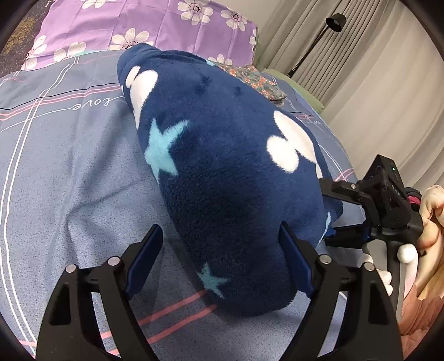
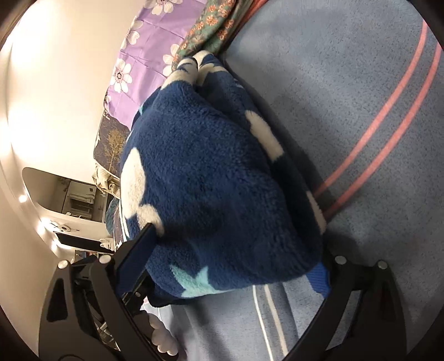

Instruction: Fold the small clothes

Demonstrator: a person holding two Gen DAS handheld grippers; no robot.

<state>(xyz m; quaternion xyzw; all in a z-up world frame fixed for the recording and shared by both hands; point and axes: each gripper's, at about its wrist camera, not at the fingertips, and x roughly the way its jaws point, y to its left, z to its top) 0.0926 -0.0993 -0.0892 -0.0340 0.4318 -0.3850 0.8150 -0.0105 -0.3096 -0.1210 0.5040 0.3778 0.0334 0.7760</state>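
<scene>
Navy fleece, patterned with white shapes and pale blue stars, is seen as a thick folded bundle, the fleece garment (image 1: pixel 222 172), lying on the blue-grey bedsheet (image 1: pixel 69 172) below a purple flowered pillow (image 1: pixel 155 25). The left gripper (image 1: pixel 219 258) is set at the near end of the bundle with its jaws spread, pressing nothing. The right gripper (image 2: pixel 236 266) is likewise spread wide around the bundle's edge, and no pinch is seen. The plush fabric is judged springy, so the fold could be lost once it is unsupported. A layer could also be snagged and dragged open by a withdrawn finger.
</scene>
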